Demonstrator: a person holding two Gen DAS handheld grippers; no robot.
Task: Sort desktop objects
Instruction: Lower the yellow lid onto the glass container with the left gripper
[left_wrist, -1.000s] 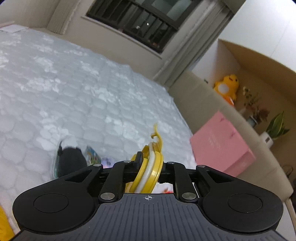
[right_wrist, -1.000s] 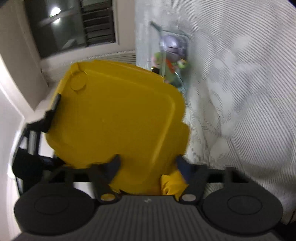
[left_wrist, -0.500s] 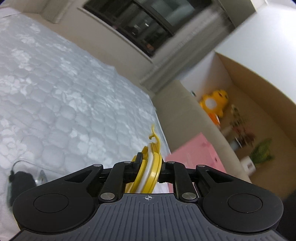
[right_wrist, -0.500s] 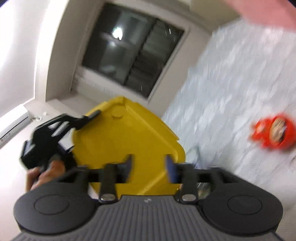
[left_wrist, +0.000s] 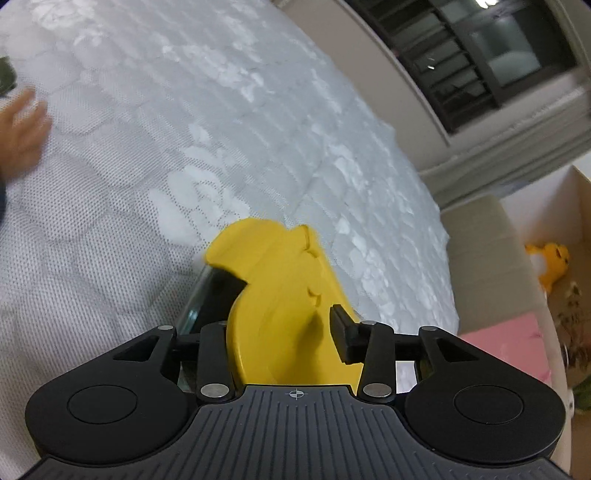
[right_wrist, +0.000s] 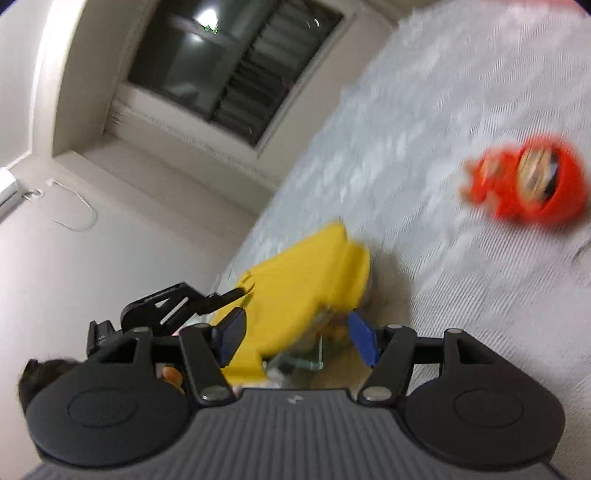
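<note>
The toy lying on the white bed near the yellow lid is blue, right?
Not quite. The toy is red-orange, not blue. The right wrist view shows it, blurred, lying on the white bed beyond the yellow lid.

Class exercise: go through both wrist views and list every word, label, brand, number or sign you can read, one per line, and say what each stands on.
No words, brands or numbers can be read in either view.
Round red toy on the white quilted mattress: its face print is motion-blurred, unreadable.
Pink box: no print can be made out.
Yellow plastic lid: moulded marks only, no letters.
Left hand-held gripper body: a small crosshair mark, not text.
</note>
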